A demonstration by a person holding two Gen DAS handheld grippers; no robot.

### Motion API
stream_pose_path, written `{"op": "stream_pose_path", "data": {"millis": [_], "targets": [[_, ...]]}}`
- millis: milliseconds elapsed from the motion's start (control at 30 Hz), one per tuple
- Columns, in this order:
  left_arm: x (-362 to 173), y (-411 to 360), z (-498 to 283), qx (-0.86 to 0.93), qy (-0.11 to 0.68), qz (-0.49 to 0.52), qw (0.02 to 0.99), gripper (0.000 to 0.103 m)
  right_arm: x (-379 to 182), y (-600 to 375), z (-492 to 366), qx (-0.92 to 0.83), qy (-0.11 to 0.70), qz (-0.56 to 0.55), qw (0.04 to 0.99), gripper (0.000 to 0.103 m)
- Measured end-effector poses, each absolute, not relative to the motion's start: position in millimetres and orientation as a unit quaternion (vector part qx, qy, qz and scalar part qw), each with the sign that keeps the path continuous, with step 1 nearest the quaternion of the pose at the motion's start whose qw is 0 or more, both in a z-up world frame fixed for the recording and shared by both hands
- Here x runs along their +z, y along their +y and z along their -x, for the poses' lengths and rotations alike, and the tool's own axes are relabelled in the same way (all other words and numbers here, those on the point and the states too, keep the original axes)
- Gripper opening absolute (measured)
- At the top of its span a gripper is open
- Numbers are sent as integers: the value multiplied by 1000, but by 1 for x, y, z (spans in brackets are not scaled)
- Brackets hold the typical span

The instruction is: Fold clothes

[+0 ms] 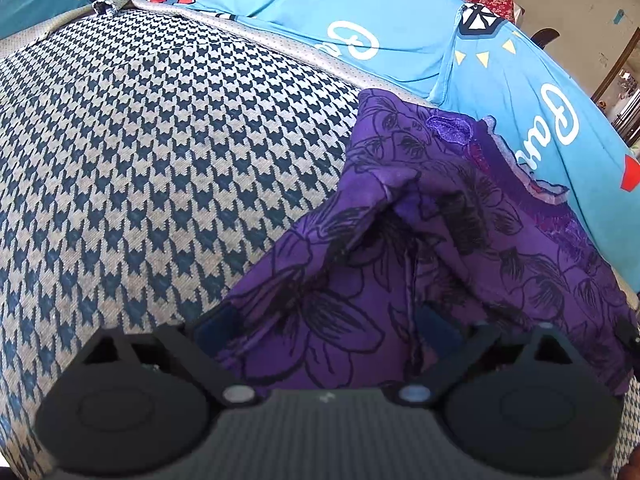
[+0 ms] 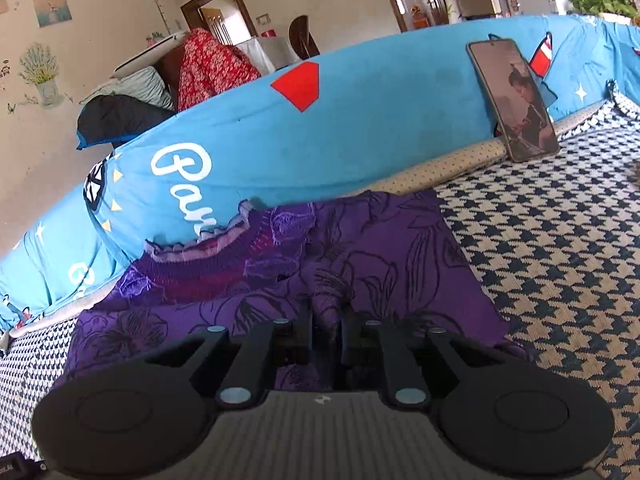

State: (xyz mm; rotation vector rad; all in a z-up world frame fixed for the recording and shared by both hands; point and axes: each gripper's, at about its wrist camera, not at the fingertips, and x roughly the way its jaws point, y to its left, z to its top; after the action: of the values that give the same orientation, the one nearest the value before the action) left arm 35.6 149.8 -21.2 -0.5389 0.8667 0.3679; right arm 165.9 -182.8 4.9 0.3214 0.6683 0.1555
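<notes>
A purple garment [image 1: 440,240] with a black flower print and a ruffled neckline lies on the houndstooth sofa seat [image 1: 140,140], against the blue backrest. My left gripper [image 1: 324,320] is open, its fingers spread wide, with cloth draped over and between them. In the right wrist view the same garment [image 2: 380,248] lies ahead. My right gripper [image 2: 326,320] is shut on a raised fold of the purple cloth.
Blue cushions [image 2: 320,120] with white lettering line the back of the seat. A phone [image 2: 514,98] leans upright against the cushion, to the right of the garment. The houndstooth seat [image 2: 560,260] stretches to the right. Clothes are piled behind the sofa [image 2: 208,68].
</notes>
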Motion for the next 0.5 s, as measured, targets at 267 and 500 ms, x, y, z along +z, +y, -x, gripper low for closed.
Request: {"op": "stream_pose_path", "data": {"millis": [267, 500], "targets": [[-27, 151, -50, 202, 407, 249, 855, 98, 19, -214, -157, 75, 296, -170, 937, 37], [-35, 148, -68, 217, 407, 197, 865, 101, 12, -232, -156, 72, 322, -170, 929, 37]]}}
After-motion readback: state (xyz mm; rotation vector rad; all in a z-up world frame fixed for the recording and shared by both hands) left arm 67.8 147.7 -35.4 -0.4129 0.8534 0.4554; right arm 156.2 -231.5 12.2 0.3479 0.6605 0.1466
